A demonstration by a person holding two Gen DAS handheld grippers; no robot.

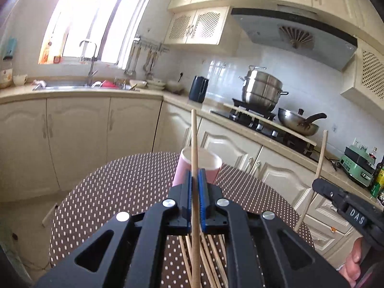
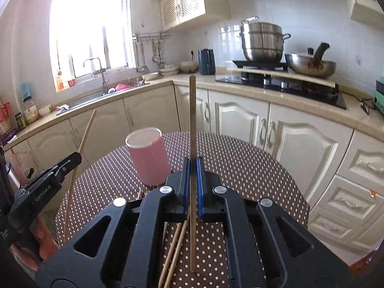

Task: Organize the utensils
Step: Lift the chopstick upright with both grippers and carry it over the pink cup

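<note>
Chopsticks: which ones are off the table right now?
Two: one clamped in the left gripper, one in the right gripper, both upright. The rest lie flat on the table.

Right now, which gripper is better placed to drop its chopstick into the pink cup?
Left gripper, probably: its chopstick lines up over the pink cup. From the right gripper, the cup sits off to the left.
</note>
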